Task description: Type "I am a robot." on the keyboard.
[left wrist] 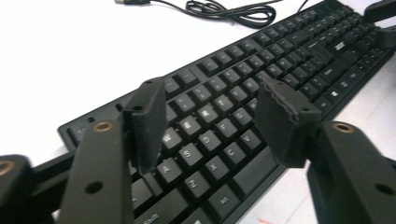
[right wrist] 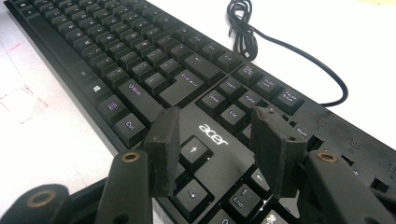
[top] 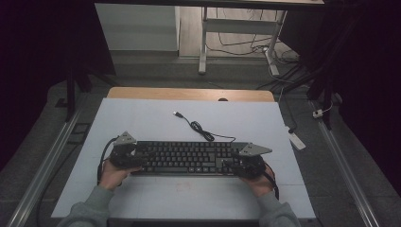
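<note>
A black Acer keyboard (top: 189, 157) lies across the near middle of the white table top. Its cable (top: 198, 127) coils behind it and ends in a USB plug (top: 177, 114) lying loose. My left gripper (top: 135, 156) sits over the keyboard's left end. In the left gripper view its jaws (left wrist: 210, 100) stand open above the letter keys (left wrist: 205, 140), with nothing between the pads. My right gripper (top: 231, 163) is over the right end. Its jaws (right wrist: 217, 126) stand open above the arrow keys (right wrist: 194, 151) and the Acer logo (right wrist: 212, 134).
The white table top (top: 142, 123) lies on a wooden table (top: 189, 93). Faint red marks (right wrist: 18, 100) show on the white surface in front of the keyboard. On the floor to the right lies a white power strip (top: 298, 140); desk legs (top: 203, 42) and cables are farther back.
</note>
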Demonstrator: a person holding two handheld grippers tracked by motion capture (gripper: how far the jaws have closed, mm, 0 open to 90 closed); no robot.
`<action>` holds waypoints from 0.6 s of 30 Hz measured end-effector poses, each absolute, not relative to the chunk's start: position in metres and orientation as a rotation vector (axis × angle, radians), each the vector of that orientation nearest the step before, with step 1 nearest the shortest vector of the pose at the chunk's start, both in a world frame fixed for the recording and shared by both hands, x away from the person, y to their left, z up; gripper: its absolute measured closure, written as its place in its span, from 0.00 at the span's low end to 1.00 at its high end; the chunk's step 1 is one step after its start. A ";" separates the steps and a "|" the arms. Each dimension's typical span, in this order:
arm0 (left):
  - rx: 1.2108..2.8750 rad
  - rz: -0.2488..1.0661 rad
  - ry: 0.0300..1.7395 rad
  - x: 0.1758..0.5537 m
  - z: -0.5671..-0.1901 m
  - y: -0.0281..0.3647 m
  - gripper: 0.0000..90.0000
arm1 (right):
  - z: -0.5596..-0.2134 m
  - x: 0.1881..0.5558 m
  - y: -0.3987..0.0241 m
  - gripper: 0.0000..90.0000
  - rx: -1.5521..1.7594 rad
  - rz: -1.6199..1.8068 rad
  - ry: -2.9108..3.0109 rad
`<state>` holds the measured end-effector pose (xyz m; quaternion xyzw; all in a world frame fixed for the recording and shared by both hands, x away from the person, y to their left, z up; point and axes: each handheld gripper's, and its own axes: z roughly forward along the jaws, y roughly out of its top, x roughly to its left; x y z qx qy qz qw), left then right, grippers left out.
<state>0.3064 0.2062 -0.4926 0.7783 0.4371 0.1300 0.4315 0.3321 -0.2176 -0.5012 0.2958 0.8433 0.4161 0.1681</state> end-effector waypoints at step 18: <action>1.998 0.364 1.150 0.311 -0.501 0.217 0.87 | -0.502 0.332 -0.217 0.59 0.838 1.175 2.400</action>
